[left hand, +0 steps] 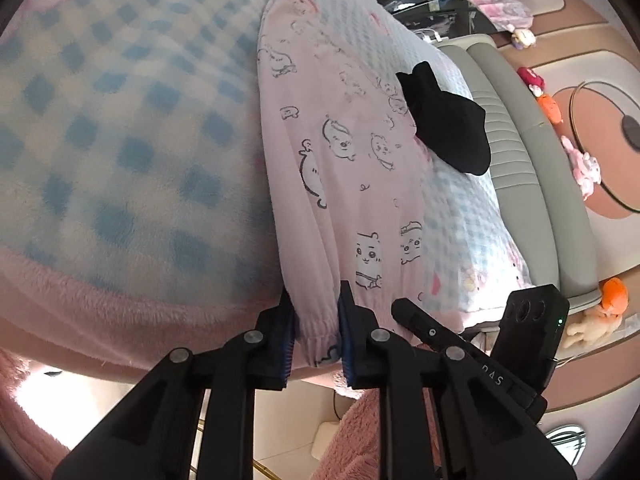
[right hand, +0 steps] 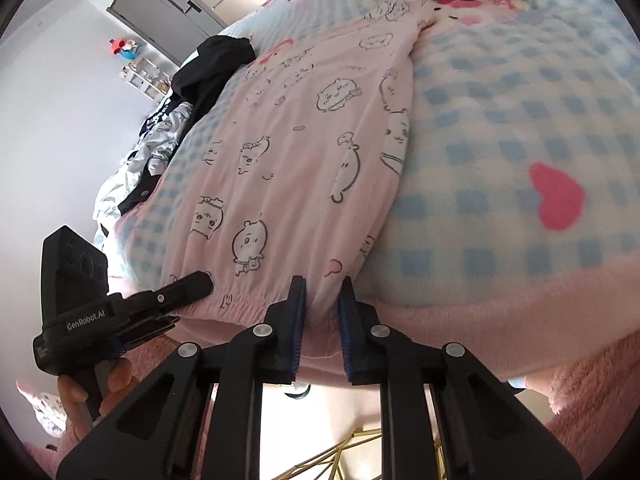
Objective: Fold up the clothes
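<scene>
Both wrist views close, angled down, sharing pink garment (left hand: 340, 184)

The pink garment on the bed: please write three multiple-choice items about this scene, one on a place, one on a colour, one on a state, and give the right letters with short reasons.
1. Where do both grippers meet the pink garment?
A. at its elastic hem, at the near edge of the bed
B. at its far end
C. in its middle

2. What colour is the small garment lying beside the pink one in the left wrist view?
A. white
B. black
C. red

3. How does the pink garment lie?
A. rolled into a ball
B. hanging in the air
C. spread flat on the checked blanket

Key: 1 A, the left gripper and the right gripper both have the gathered hem between their fingers. 2 B, it is plainly black. 3 C, it lies stretched out along the blanket.
</scene>
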A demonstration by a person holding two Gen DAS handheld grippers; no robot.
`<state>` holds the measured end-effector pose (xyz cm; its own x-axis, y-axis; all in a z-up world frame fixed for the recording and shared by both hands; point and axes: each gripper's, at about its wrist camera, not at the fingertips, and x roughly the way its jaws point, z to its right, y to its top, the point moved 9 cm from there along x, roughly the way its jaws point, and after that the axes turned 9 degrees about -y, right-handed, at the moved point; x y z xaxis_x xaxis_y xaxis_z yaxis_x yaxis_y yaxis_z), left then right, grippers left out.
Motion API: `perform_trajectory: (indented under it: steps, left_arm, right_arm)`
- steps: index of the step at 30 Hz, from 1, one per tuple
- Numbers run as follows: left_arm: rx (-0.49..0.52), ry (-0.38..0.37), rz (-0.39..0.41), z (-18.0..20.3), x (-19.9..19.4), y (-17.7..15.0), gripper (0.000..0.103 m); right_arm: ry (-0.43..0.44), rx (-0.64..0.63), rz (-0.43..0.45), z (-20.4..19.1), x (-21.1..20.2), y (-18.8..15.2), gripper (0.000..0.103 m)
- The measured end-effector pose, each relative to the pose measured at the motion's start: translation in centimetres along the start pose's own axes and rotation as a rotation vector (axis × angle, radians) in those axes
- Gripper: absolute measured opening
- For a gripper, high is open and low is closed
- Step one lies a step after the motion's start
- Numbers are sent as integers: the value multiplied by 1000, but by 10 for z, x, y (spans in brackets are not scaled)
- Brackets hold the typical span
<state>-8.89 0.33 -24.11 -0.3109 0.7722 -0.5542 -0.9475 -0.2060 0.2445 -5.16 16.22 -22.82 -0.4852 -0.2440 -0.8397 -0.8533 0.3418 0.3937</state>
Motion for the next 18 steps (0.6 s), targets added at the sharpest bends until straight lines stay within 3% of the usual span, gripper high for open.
perform_trajectory:
  steps: [4,18]
  left_arm:
    - [43,45,0,6,-2,-5,18]
    - [76,43,-73,9,-24,-38,18]
  right_arm:
    - [-32,-22,16,-6,-7,-2,14]
    - [-30,-93,-33,-6,-30,-32,14]
